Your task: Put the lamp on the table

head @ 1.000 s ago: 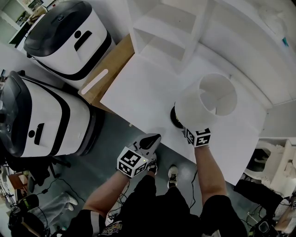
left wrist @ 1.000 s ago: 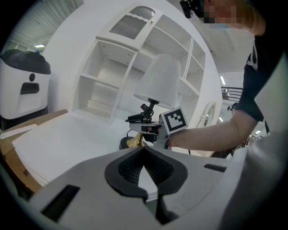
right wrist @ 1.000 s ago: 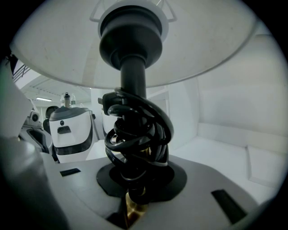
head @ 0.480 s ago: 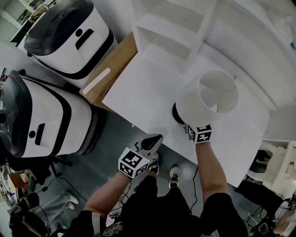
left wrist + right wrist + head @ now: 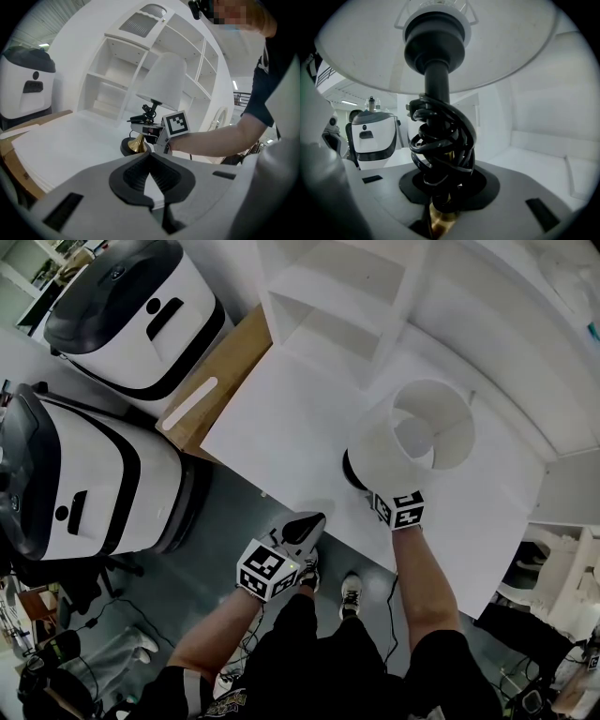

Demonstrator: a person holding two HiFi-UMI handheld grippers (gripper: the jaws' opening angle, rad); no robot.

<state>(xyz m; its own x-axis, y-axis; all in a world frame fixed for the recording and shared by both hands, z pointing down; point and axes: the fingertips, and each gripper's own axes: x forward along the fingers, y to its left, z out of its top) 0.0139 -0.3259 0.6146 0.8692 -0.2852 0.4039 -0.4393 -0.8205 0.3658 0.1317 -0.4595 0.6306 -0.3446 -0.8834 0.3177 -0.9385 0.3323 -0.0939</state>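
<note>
The lamp stands upright on the white table (image 5: 281,427), with a white shade (image 5: 412,442) over a black round base (image 5: 351,474). Its stem (image 5: 438,84) is black above and brass below, with a black cable (image 5: 440,140) coiled round it. My right gripper (image 5: 380,495) reaches under the shade, and its jaws have just been opening. The stem stands between the pads, which sit a little off it. My left gripper (image 5: 314,519) hangs off the table's near edge, shut and empty. It looks toward the lamp's shade (image 5: 164,79) and base (image 5: 131,146).
A white shelf unit (image 5: 347,296) stands at the table's far side. A wooden board (image 5: 216,381) adjoins the table's left edge. Two large white-and-black machines (image 5: 141,315) (image 5: 75,474) stand on the floor to the left. The person's legs are below the near edge.
The lamp stays on the same spot of the table, and both hands have kept their places. Only the head view has shifted slightly.
</note>
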